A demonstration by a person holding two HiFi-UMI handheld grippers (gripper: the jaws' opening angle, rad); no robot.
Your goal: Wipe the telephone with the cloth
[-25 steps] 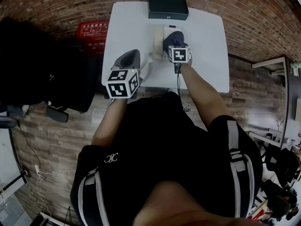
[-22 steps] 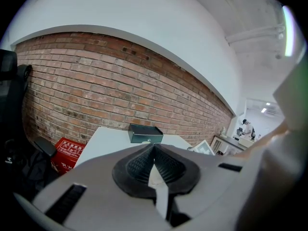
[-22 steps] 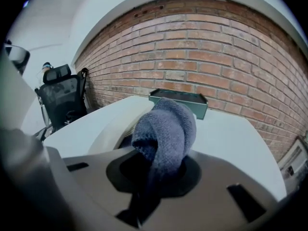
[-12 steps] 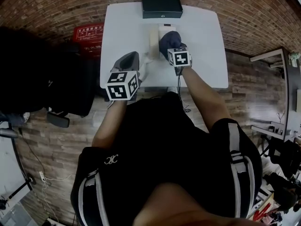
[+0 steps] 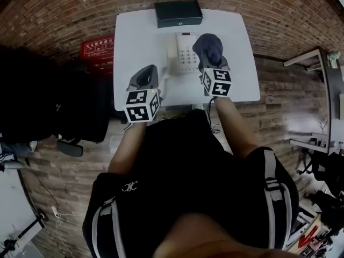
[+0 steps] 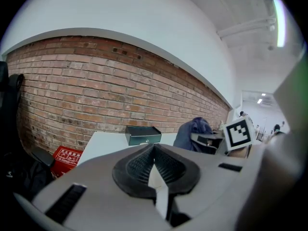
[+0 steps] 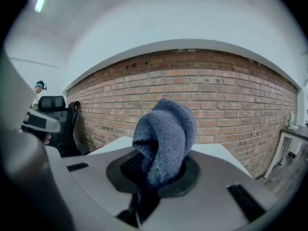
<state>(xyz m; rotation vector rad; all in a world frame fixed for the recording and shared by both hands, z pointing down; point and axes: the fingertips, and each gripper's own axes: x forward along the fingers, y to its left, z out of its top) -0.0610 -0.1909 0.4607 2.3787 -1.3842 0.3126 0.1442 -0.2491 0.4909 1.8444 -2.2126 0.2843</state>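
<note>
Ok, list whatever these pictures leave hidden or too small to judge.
- Keys of the telephone: head view, too small to read.
- Whether the cloth touches the telephone: in the head view the cloth covers that edge, and the right gripper view looks over the table.
- What the black box is: too small in the head and left gripper views.

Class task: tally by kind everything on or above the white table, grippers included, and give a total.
Telephone: 1
Dark box: 1
Blue cloth: 1
Grippers: 2, the left gripper and the right gripper
Total: 5
</note>
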